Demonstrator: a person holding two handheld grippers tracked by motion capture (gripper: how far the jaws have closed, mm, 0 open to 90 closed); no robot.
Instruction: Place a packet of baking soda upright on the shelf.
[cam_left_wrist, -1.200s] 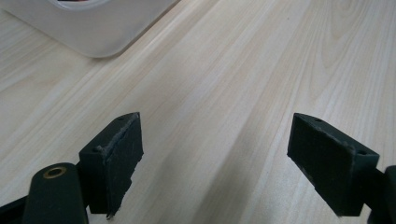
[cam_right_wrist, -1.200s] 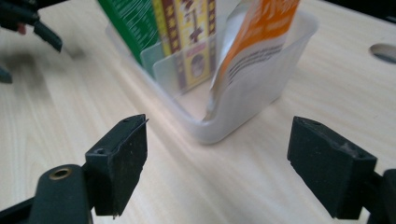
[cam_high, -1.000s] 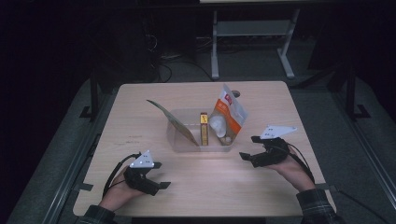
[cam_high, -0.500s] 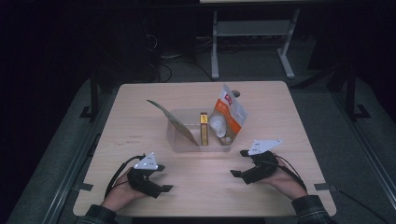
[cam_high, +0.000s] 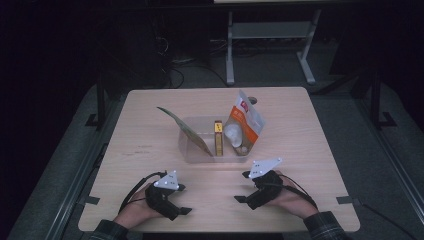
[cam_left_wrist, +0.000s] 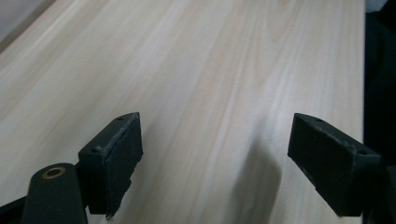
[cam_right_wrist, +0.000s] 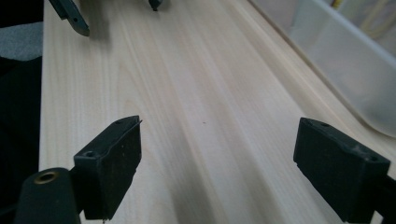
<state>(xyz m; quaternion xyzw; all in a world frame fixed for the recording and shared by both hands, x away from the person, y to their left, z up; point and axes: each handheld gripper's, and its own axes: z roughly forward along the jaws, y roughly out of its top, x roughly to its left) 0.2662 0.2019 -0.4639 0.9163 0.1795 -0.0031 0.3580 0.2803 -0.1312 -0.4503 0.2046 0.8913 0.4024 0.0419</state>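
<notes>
Clear plastic bin (cam_high: 212, 142) at mid-table (cam_high: 320, 150), holding packets upright. Both tongs, left (cam_high: 182, 210) and right (cam_high: 241, 199), rest near it, wide open, empty. The right gripper view shows the bin's wall (cam_right_wrist: 345, 70).

Black grippers, grey plates
Left gripper (cam_high: 186, 210) and right gripper (cam_high: 240, 199) — black looping cables, plaid sleeves (cam_high: 327, 226).

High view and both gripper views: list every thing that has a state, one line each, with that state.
Left gripper: open, empty, low over the table.
Right gripper: open, empty, low over the table.
Clear plastic bin: upright, holding packages.
Orange-and-white pouch: leaning in the bin's right end.
Yellow narrow box: standing on end in the bin.
Tan flat packet: tilted, poking out leftward.
Light wooden table: bare around the bin.
</notes>
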